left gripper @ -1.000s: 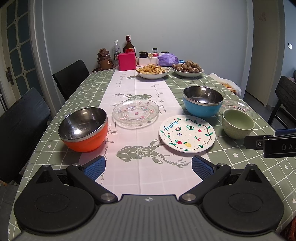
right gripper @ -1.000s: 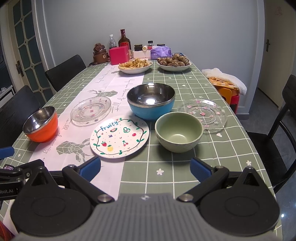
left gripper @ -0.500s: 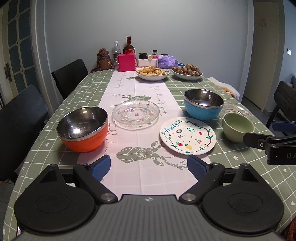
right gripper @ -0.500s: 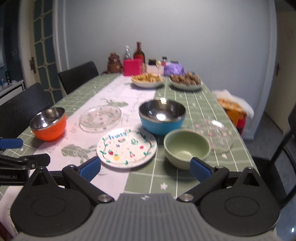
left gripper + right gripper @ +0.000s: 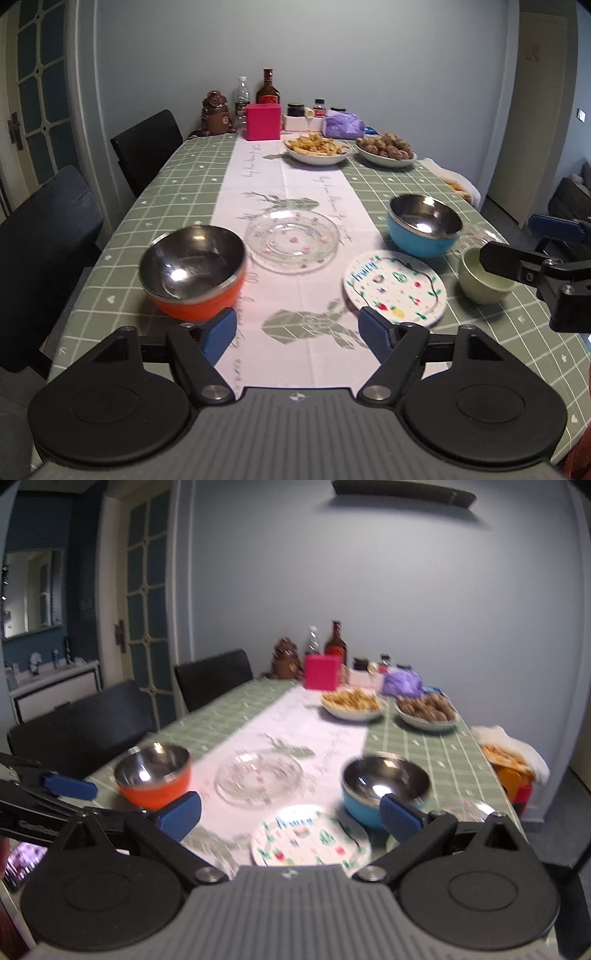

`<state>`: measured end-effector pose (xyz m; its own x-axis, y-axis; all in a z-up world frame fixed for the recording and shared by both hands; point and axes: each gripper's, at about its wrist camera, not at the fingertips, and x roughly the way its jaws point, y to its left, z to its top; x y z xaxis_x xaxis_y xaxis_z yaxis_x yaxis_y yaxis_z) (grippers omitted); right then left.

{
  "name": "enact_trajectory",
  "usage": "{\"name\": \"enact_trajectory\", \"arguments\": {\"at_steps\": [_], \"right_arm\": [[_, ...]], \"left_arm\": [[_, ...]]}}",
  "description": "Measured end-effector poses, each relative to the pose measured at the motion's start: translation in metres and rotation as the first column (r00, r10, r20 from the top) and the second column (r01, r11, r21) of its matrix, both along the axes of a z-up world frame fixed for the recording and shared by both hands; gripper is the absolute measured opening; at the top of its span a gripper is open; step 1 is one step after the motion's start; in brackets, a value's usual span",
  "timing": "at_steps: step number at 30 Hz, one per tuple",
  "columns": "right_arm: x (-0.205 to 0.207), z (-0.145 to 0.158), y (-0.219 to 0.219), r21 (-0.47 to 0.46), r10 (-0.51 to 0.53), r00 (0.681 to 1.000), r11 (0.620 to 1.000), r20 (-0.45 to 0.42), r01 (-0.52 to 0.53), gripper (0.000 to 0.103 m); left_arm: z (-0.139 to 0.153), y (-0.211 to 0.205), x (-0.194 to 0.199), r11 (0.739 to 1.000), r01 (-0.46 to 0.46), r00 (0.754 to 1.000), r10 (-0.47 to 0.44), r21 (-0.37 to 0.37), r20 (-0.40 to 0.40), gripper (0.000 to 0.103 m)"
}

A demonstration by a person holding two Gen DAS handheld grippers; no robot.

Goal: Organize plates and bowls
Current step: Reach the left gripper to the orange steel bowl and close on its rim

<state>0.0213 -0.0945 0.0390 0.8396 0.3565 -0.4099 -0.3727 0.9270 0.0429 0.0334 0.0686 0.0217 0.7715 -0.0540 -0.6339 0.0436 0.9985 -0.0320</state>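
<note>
Now, on the long green-checked table, the clear glass plate is our landmark: orange steel-lined bowl left of it, blue steel-lined bowl right, fruit-printed white plate nearer. Left gripper and right gripper hover, fingers wide apart, holding nothing.

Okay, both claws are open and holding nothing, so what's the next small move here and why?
Probably ease the left claw forward and left to the orange bowl. It is the nearest dish, just ahead of the claw's left pad, both claws are empty, and no dishes are stacked yet.
</note>
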Motion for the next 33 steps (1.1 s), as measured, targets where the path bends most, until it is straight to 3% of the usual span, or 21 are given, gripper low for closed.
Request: {"name": "enact_trajectory", "arguments": {"at_steps": [5,10,14,16,19,22,23,26,31,33], "right_arm": [[0.032,0.011,0.029,0.076,0.072,0.995,0.995,-0.069,-0.067,0.101],[0.070,0.009,0.067,0.136,0.107,0.978,0.987,-0.179,-0.083,0.100],[0.099,-0.004,0.098,0.129,0.094,0.965,0.990,-0.243,-0.064,0.085],[0.114,-0.012,0.111,0.132,0.095,0.956,0.989,-0.278,-0.061,0.081],[0.131,-0.025,0.130,0.115,0.096,0.943,0.991,-0.320,-0.062,0.072],[0.150,-0.038,0.145,0.115,0.096,0.919,0.992,-0.381,-0.056,0.060],[0.156,-0.043,0.148,0.120,0.097,0.909,0.991,-0.405,-0.053,0.054],[0.173,-0.056,0.158,0.143,0.083,0.876,0.990,-0.474,-0.017,0.053],[0.190,-0.073,0.168,0.162,0.071,0.834,0.986,-0.547,0.022,0.044],[0.192,-0.076,0.171,0.162,0.070,0.825,0.986,-0.561,0.026,0.039]], "left_arm": [[0.014,0.044,0.022,0.990,-0.074,0.997,0.077,-0.123,0.021,0.076],[0.012,0.081,0.055,0.985,-0.162,0.987,0.160,-0.067,-0.027,0.060],[-0.001,0.116,0.074,0.966,-0.217,0.976,0.209,-0.143,-0.070,0.042],[-0.006,0.123,0.080,0.965,-0.226,0.973,0.217,-0.135,-0.076,0.034],[-0.015,0.129,0.087,0.968,-0.223,0.975,0.219,-0.114,-0.046,0.030],[-0.029,0.144,0.095,0.950,-0.241,0.970,0.229,-0.201,-0.081,0.030],[-0.032,0.146,0.098,0.948,-0.248,0.968,0.233,-0.200,-0.094,0.029],[-0.041,0.149,0.107,0.944,-0.295,0.953,0.281,-0.148,-0.110,0.029],[-0.055,0.166,0.117,0.916,-0.364,0.926,0.336,-0.171,-0.172,0.029],[-0.059,0.169,0.119,0.914,-0.362,0.926,0.330,-0.183,-0.184,0.029]]}}
